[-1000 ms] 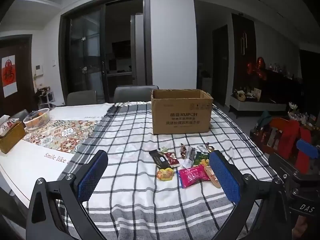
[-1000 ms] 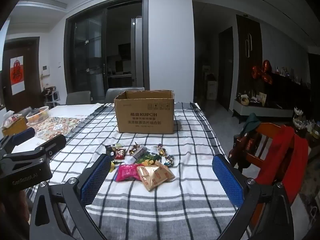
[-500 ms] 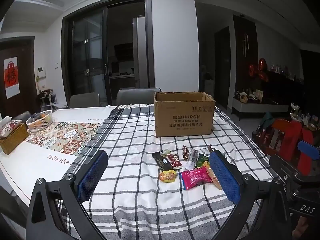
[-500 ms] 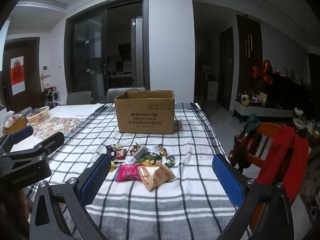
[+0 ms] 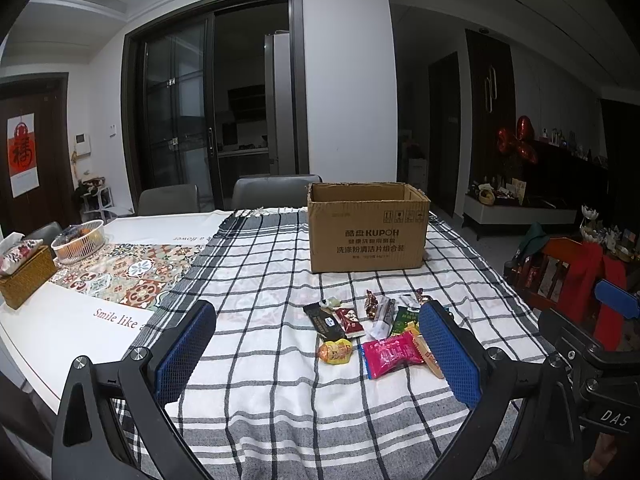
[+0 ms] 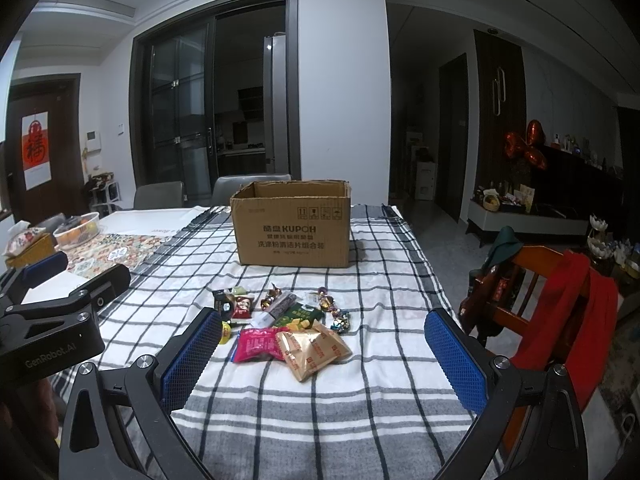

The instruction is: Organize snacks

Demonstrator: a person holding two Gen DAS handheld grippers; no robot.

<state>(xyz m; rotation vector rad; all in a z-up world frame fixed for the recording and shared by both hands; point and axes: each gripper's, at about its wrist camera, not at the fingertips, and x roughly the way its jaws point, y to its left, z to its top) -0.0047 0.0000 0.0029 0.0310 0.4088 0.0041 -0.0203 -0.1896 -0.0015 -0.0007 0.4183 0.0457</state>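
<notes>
Left gripper (image 5: 316,344): jaws spread wide, holding nothing, above the checked tablecloth (image 5: 260,288). Right gripper (image 6: 320,344): likewise spread and unladen. Snacks, loose cluster on the cloth between and ahead of the fingers: pink packet (image 6: 256,344), tan packet (image 6: 314,350), green packet (image 6: 300,316), small wrapped sweets (image 6: 338,316). Cardboard box (image 6: 292,232): open-topped, upright, behind the cluster, well apart.
</notes>
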